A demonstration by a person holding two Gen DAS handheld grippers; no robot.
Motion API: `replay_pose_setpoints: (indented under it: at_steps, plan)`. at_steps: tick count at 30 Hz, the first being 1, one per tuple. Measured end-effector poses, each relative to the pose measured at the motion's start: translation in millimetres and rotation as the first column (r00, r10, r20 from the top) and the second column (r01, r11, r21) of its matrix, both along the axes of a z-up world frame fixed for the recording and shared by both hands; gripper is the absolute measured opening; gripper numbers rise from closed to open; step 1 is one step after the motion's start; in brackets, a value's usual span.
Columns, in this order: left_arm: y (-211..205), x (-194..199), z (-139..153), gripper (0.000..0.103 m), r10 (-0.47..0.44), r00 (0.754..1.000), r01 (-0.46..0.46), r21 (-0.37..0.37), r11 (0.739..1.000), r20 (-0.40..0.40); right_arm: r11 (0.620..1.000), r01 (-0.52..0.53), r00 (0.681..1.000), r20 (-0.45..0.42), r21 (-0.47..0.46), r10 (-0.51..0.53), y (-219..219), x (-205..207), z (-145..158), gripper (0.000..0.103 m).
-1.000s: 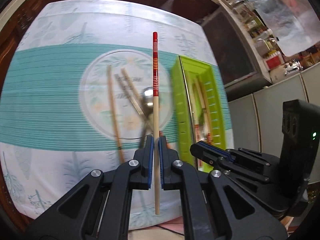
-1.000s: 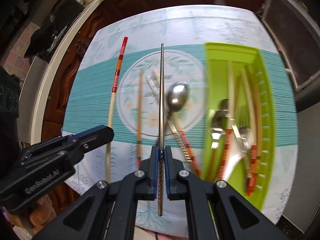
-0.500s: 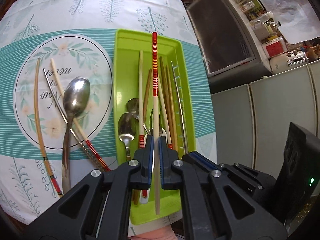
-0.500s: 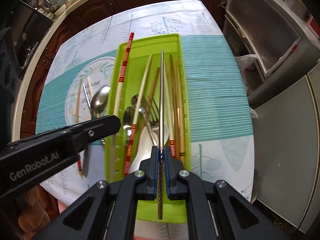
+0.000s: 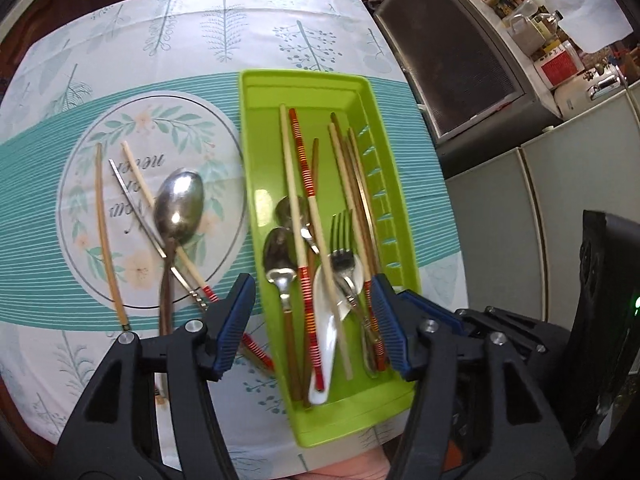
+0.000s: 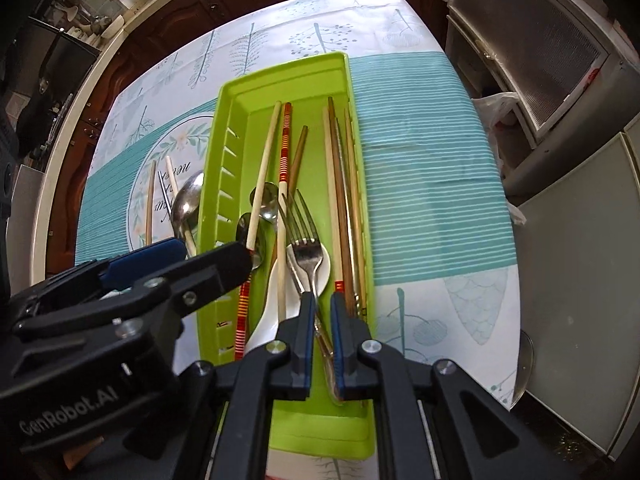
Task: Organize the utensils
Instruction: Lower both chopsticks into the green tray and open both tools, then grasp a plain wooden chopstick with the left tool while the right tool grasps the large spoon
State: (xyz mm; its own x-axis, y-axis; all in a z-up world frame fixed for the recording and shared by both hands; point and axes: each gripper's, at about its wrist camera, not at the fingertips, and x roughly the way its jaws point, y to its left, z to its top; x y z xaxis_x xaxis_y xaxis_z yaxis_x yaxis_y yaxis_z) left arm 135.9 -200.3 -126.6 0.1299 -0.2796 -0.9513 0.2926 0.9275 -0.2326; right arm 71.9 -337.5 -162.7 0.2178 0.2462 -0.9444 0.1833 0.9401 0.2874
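A green tray holds spoons, a fork, a white ladle spoon and several chopsticks. The red-striped chopstick lies loose in it. My left gripper hangs over the tray's near end. Its jaws are opening wide, and nothing is between them. My right gripper hovers over the tray's right side, jaws opening by a narrow gap, pads pressing on nothing. A thin metal chopstick lies among the wooden ones there. A large spoon and a few chopsticks rest on the cloth's round print.
The table wears a white and teal cloth and its edge falls away on the right. A dark mesh-fronted appliance and grey cabinets stand beyond it. Part of a hand shows at the bottom.
Both grippers moved from over the round print to over the green tray. The left jaws sprang open and dropped the red-striped chopstick into it. The metal chopstick has left the right jaws.
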Motion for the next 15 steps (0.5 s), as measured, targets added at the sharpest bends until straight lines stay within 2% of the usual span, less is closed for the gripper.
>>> replay_pose_setpoints:
  at_steps: [10, 15]
  plan:
    - [58.7, -7.4, 15.4, 0.056, -0.01, 0.996, -0.002, 0.138, 0.99, 0.087, 0.999, -0.013, 1.0, 0.024, 0.032, 0.012, 12.3, -2.4, 8.2, 0.008]
    - [101.9, 1.6, 19.1, 0.056, 0.049, 0.993, -0.067, 0.174, 0.982, 0.11, 0.998, -0.047, 0.998, 0.053, 0.049, 0.044, 27.4, 0.9, 18.8, 0.008]
